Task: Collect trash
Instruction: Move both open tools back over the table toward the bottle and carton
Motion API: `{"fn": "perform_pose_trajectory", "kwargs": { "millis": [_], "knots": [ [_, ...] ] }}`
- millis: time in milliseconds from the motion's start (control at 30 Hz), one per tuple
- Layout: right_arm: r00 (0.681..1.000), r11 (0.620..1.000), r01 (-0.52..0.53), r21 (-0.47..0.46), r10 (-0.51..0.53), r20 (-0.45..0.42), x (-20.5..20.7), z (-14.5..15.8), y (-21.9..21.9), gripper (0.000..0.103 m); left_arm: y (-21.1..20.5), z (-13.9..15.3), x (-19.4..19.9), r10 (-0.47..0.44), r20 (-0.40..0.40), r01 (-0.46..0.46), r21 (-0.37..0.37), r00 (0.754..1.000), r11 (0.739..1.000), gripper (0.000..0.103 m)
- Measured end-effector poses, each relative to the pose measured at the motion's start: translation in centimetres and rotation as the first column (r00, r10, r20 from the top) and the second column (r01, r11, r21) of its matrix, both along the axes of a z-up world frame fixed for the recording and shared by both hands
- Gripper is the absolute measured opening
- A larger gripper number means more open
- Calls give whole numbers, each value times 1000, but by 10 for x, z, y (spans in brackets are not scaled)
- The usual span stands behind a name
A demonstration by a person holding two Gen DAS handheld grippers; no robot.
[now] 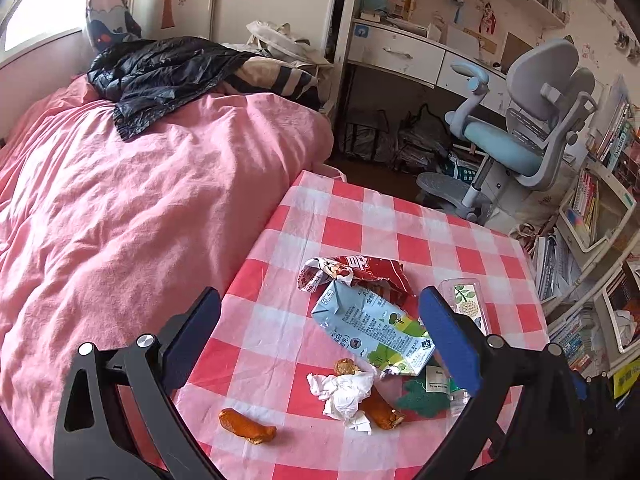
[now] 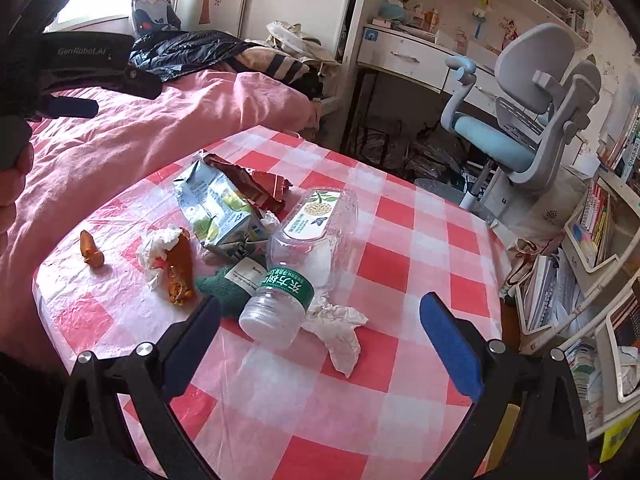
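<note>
Left gripper [image 1: 320, 332] held over the near left part of the desk [image 1: 420, 236], fingers [image 1: 448, 340] spread wide, gripping nothing. Right gripper [image 2: 320, 340] held over the near edge of the same desk, fingers likewise wide apart and empty.

Trash heaped near the middle of the red-and-white checked desk. At the far end of the heap, a torn red snack wrapper [image 1: 360, 272], partly under a flattened blue-and-green drink carton [image 1: 372, 328]. Just near of the carton, a crumpled white tissue [image 1: 344, 396] touching an orange peel piece [image 1: 382, 412]. Apart to the left, a second orange peel piece [image 1: 248, 431] lying alone on the cloth. Right of the tissue, a dark green knitted scrap [image 2: 224, 288] with a white tag. A clear plastic bottle [image 2: 296, 264] with a green label on its side, base pointing near, resting against the green scrap and on a second white tissue [image 2: 340, 332]. Bottle lying between the right gripper's open fingers in the right wrist view, but farther on and untouched.

Left of the desk, a bed with a pink cover [image 1: 140, 200] and a black jacket [image 1: 160, 72] at its far end. Beyond the desk, a grey and blue chair [image 1: 520, 132]. Along the right side, shelves crowded with books [image 1: 592, 200].
</note>
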State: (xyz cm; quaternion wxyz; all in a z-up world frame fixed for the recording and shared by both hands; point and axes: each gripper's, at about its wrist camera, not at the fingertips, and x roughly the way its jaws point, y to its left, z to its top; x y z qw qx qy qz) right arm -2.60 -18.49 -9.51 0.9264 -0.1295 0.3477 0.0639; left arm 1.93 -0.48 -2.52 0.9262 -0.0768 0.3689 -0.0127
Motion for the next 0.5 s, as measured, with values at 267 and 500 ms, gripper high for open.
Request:
{"fn": "perform_pose_trajectory", "kwargs": {
  "millis": [267, 500],
  "knots": [
    [1000, 1000, -1, -11, 1, -1, -1, -2, 0, 95, -3, -6, 1, -8, -31, 8, -1, 999, 1000, 96],
    [1000, 1000, -1, -10, 1, -3, 0, -2, -1, 95, -8, -8, 3, -20, -43, 20, 2, 999, 1000, 96]
  ]
}}
